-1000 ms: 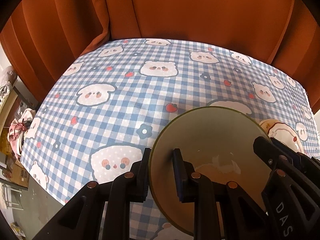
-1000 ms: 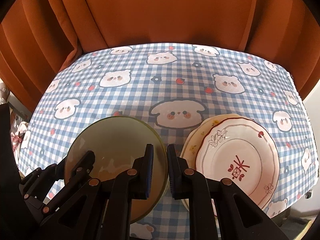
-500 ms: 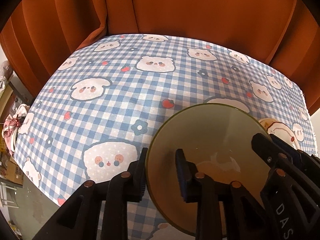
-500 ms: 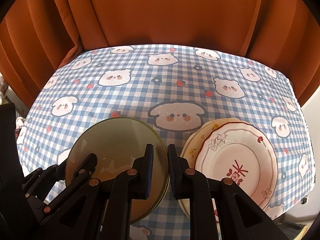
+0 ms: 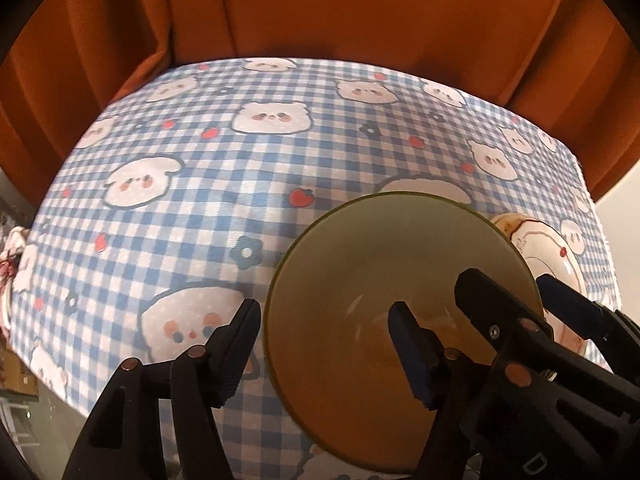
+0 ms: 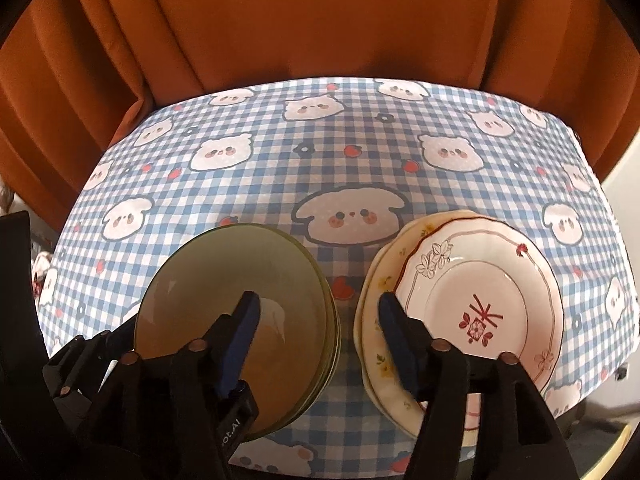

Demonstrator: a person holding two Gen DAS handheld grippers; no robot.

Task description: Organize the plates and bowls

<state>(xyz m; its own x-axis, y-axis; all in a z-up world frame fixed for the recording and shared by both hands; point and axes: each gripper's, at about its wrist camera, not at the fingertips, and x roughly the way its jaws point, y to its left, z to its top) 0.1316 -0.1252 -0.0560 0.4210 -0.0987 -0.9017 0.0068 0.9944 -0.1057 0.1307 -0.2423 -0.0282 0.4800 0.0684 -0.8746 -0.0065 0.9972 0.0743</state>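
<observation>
A: How will that green bowl (image 6: 240,312) handle?

B: I'd judge it as glazed ceramic: stiff, fairly heavy for its size, slick on the surface, and it would chip if knocked against its neighbours. It sits on top of a small stack of like bowls on the counter (image 6: 360,160), near the front edge, with a stack of plates (image 6: 472,312) just beside it, apart by a narrow strip of checked cloth.

A: Where would you take hold?

B: At the rim, one pad inside the wall and one outside. A thin lip like that gives little purchase, so two grips on opposite sides are probably steadier than one.

A: And the jaws at this moment?

B: Both have just been opening. The left gripper (image 5: 324,340) straddles the bowl's left rim, one finger outside over the cloth and one inside the bowl, and neither pad presses on the wall. The right gripper (image 6: 318,308) straddles the right rim in the same way, its outer finger over the plates' edge, holding nothing.

A: The pose of the hands?

B: Both tools point steeply down at the bowl from the near side, close together, the right one showing at the edge of the left wrist view.

A: So the bowl is free?

B: It seems to rest on the stack by its own weight.
</observation>
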